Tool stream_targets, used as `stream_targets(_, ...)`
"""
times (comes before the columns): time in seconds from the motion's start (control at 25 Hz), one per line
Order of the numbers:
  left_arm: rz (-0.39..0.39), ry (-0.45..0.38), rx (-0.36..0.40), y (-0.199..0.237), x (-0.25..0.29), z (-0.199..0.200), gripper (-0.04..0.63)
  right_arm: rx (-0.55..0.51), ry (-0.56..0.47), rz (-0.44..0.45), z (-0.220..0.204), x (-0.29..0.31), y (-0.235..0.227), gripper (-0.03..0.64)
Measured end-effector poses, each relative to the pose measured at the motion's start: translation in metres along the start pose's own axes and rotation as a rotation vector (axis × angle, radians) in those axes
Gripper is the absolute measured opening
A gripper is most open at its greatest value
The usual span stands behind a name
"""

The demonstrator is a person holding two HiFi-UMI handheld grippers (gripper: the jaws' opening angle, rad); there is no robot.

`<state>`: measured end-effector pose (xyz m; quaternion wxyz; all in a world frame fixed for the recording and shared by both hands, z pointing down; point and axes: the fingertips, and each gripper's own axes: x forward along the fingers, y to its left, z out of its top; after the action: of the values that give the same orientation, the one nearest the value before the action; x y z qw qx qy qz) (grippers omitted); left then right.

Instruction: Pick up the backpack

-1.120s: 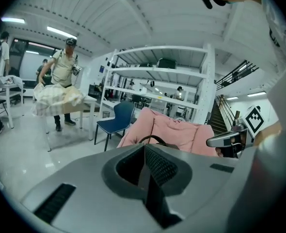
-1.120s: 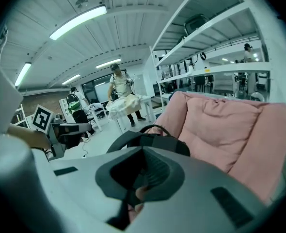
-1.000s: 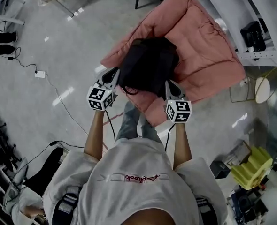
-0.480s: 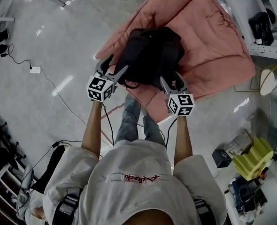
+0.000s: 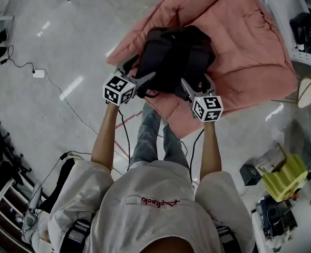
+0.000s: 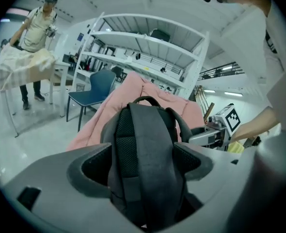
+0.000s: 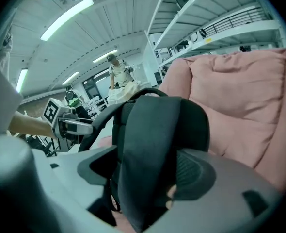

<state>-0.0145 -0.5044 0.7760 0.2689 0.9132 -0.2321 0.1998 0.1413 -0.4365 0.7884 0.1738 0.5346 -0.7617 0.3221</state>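
both my bare forearms [image 5: 104,136] reach straight out ahead, side by side, each tool tipped downward at the near edge of the black fabric backpack [image 5: 179,57]. the backpack lies on the big pink padded cushion [image 5: 250,46] on the grey polished floor [image 5: 55,51], back panel toward me.

my left gripper [image 5: 139,71] has just been opening and its jaws now stand wide. the backpack's left padded shoulder strap [image 6: 150,159] runs up between them without being squeezed. my right gripper [image 5: 196,84] has likewise just been opening and is spread wide, with the right padded shoulder strap [image 7: 148,149] in its gap; whether that strap brushes the right-hand pad i cannot tell.

each strap blocks most of what lies past its jaws. my legs in blue jeans [image 5: 150,136] stand just short of the cushion's corner. a white power strip with its cable [image 5: 38,73] lies well off to my left. a blue chair [image 6: 92,89] and white metal shelving [image 6: 148,47] stand beyond the cushion.
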Motion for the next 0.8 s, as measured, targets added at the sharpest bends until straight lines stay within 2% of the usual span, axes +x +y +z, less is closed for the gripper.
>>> stream_targets(0.12, -0.060, 0.017, 0.009, -0.010, 0.010, -0.004, 0.379, -0.021, 0.000, 0.033, -0.003, 0.012, 0.008, 0.339)
stream_targets(0.24, -0.117, 0.058, 0.049, -0.028, 0.023, -0.013, 0.379, -0.027, -0.015, 0.079, -0.002, 0.013, 0.019, 0.337)
stream_targets(0.32, -0.149, 0.075, 0.075, -0.041, 0.031, -0.018, 0.379, -0.021, -0.024, 0.133, 0.000, 0.012, 0.028, 0.336)
stream_targets(0.52, -0.189, 0.047, 0.078, -0.049, 0.031, -0.013, 0.374, -0.004, -0.021, 0.285, 0.004, 0.012, 0.048, 0.310)
stream_targets(0.64, -0.210, -0.020, 0.096, -0.057, 0.032, 0.012, 0.269, -0.023, -0.012, 0.366, 0.010, 0.017, 0.059, 0.287)
stream_targets(0.8, -0.220, -0.058, 0.095, -0.053, 0.041, 0.025, 0.203, -0.031, 0.024, 0.472, 0.010, 0.037, 0.081, 0.260)
